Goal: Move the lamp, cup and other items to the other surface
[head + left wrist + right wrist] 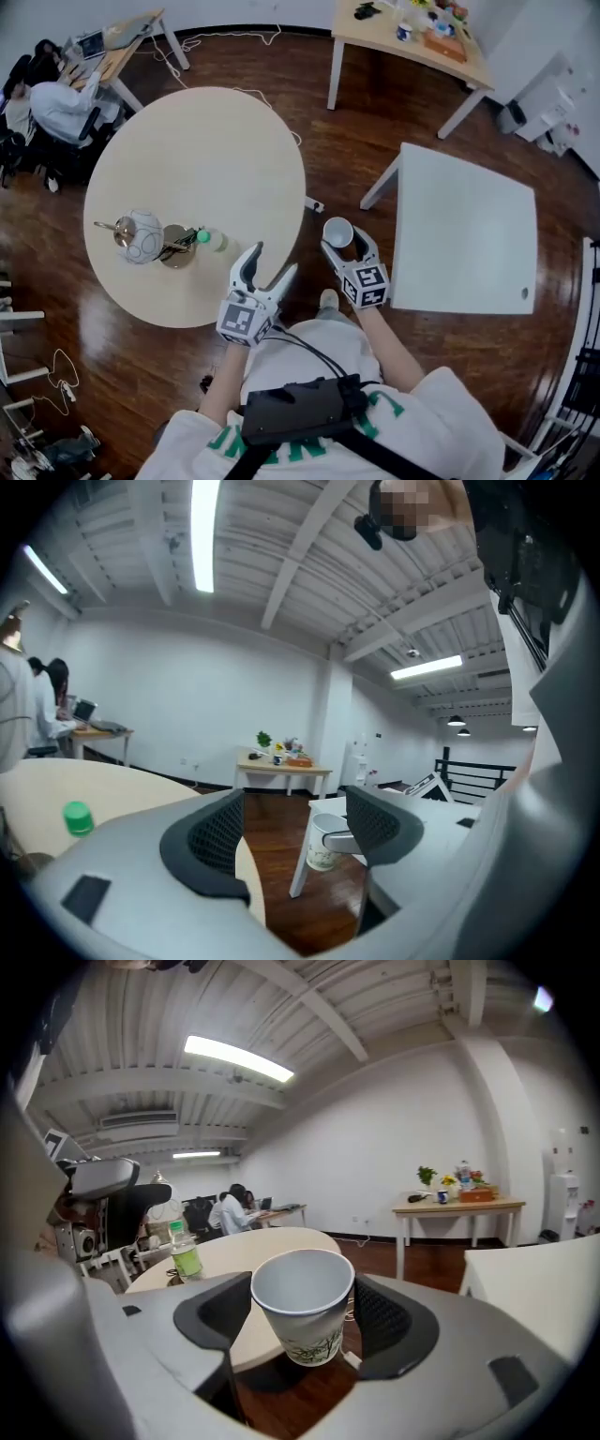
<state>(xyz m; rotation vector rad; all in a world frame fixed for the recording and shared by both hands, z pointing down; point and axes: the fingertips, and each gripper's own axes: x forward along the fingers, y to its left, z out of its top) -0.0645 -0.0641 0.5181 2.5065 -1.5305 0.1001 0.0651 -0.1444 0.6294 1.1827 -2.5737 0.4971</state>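
My right gripper (343, 242) is shut on a white paper cup (337, 232), which it holds upright over the wood floor between the two tables. In the right gripper view the cup (302, 1309) stands between both pads, mouth up and empty. My left gripper (273, 261) is open and empty at the near edge of the round beige table (197, 141). A white globe lamp (142, 235) with brass parts and a green-capped bottle (212, 239) rest on that table. The white square table (464, 234) is to the right, bare. The left gripper view also catches the cup (324, 842) between its open jaws, farther off.
A wooden table (412, 42) with small items stands at the back. A desk with a seated person (58, 105) is at the far left. Cables lie on the floor near the round table, and a dark railing (589, 356) runs along the right.
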